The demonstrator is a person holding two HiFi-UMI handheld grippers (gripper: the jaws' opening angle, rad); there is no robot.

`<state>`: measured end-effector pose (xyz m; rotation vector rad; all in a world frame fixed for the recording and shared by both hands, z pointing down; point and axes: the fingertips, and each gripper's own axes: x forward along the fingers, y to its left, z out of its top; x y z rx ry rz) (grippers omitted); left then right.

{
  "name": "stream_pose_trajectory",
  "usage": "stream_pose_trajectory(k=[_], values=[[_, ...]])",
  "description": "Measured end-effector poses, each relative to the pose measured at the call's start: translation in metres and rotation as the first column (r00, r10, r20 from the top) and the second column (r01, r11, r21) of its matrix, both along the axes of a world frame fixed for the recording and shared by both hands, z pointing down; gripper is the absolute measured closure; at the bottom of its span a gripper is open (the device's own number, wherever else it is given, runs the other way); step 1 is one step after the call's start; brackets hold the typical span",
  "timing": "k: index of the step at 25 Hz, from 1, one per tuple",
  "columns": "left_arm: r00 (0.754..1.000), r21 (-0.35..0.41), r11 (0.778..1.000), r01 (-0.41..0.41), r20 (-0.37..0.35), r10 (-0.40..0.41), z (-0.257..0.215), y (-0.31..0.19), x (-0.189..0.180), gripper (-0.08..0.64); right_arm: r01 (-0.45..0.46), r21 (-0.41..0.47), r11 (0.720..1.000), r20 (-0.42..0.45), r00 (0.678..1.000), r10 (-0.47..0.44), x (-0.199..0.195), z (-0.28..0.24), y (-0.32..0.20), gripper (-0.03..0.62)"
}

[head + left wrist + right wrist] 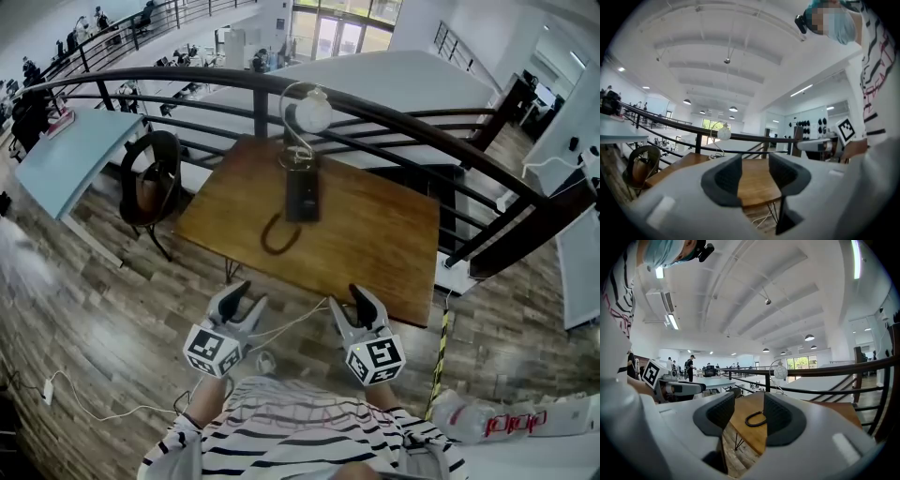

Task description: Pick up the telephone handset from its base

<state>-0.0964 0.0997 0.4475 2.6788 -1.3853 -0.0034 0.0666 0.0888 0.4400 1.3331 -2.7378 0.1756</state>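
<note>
Hovering off table [384,246] edge — left gripper [249,296], right gripper [343,298], jaws apart, empty.

The head camera looks steeply down past the person's striped shirt [300,431], taking in the whole wooden table [375,234], the railing [403,117] on its far side, and the left gripper [246,298] and right gripper [349,298] just short of its near edge. Each gripper camera sits low, close behind its own jaws, facing roughly level across the tabletop toward that railing. All three views share the table, railing and globe lamp [312,112].
</note>
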Motion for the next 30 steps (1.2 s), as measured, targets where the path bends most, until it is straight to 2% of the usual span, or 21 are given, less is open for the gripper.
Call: stream_pose_trajectory(k=[12,19,24,30], values=[[0.998,-0.015,0.998,-0.068,-0.005,0.067,0.007,-0.094,-0.057,0.377,-0.071,-0.008,0.997,-0.007,0.997,0.071,-0.053,0.008,-0.089,0.411],[0.994,-0.049,0.993,-0.106,-0.031,0.105,0.023,-0.12,-0.06,0.377,-0.097,-0.016,0.995,-0.025,0.995,0.097,-0.06,0.014,-0.11,0.411],[0.994,-0.066,0.993,-0.098,-0.05,0.095,0.033,-0.144,-0.054,0.377,-0.066,-0.017,0.998,-0.036,0.997,0.065,-0.064,0.021,-0.14,0.41],[0.999,-0.068,0.997,-0.032,-0.043,0.029,0.035,-0.182,-0.049,0.377,0.02,-0.022,1.0,-0.046,0.999,-0.021,-0.064,0.028,-0.192,0.408]])
